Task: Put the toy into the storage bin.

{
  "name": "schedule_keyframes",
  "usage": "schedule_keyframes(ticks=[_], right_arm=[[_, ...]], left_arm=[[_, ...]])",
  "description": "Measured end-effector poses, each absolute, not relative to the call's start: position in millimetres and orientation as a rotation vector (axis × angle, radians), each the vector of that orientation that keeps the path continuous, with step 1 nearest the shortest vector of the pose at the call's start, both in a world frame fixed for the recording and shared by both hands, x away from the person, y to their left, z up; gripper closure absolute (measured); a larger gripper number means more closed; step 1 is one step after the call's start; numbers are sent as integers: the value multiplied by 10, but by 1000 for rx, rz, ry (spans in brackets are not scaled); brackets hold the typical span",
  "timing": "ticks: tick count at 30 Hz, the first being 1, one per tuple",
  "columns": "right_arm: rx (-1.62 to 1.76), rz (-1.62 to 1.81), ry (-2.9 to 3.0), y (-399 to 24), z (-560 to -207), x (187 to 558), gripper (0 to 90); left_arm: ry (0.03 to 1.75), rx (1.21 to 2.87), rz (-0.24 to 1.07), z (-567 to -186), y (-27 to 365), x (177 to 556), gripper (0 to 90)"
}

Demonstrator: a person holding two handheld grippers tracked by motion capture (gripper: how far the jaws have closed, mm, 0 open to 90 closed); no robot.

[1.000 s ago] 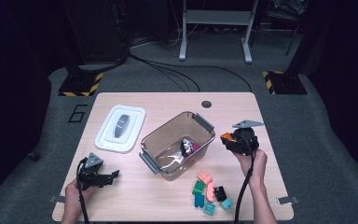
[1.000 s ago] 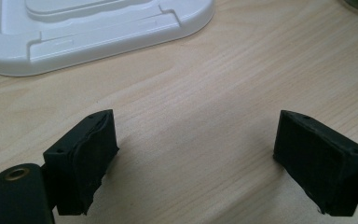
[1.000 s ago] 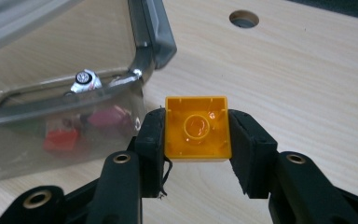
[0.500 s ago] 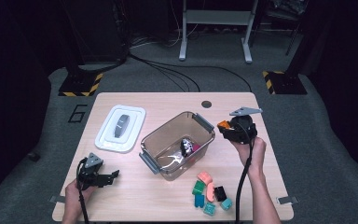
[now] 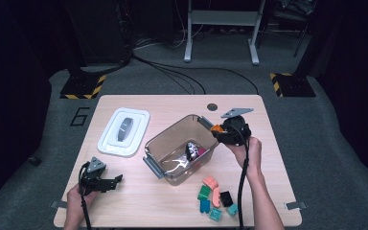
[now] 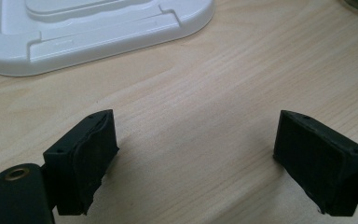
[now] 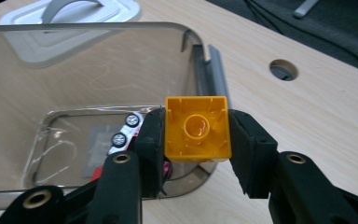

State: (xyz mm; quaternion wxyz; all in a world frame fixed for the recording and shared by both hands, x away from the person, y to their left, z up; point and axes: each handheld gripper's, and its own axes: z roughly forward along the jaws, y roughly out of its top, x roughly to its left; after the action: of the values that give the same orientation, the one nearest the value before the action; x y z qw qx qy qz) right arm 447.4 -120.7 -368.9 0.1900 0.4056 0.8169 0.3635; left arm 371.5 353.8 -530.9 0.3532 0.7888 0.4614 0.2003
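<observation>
Starting with the biggest thing, a pale wooden tabletop (image 5: 172, 211) is seen from above, with a small round hole (image 5: 212, 107) near its far edge. A clear plastic bin (image 5: 179, 146) with grey handles is set at an angle around the middle, and a small toy car (image 5: 190, 149) with white wheels plus something pink can be made out on its bottom. The bin's white lid (image 5: 124, 132) is laid flat on the tabletop to the left, apart from the bin.

At the near left, the left claw (image 5: 115, 181) is kept low over bare wood, released, with nothing between the pads. At the bin's far right corner, the right claw (image 5: 214, 130) is clenched on an orange block (image 7: 197, 128); in the right gripper view the block is pinched square between both pads, hollow underside facing the camera, held above the bin's rim at that corner rather than inside.

A loose cluster of small blocks (image 5: 214, 196) in pink, green, black and teal is left on the tabletop near the right forearm, just in front of the bin.
</observation>
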Motion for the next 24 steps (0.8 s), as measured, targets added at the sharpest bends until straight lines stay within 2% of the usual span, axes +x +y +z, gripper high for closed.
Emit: schedule_keyframes(ticks=[9,20,24], right_arm=[[1084,950,2373,-1105,-3833,4481,582],[1011,895,2406,-1038,-3852,4476,573],[1002,876,2411,-1029,-3862,4454,512]], left_arm=[[1193,2040,518,-5309,3538,3715,129],[1193,2040,518,-5309,3538,3715,129],[1193,2040,518,-5309,3538,3715,129]])
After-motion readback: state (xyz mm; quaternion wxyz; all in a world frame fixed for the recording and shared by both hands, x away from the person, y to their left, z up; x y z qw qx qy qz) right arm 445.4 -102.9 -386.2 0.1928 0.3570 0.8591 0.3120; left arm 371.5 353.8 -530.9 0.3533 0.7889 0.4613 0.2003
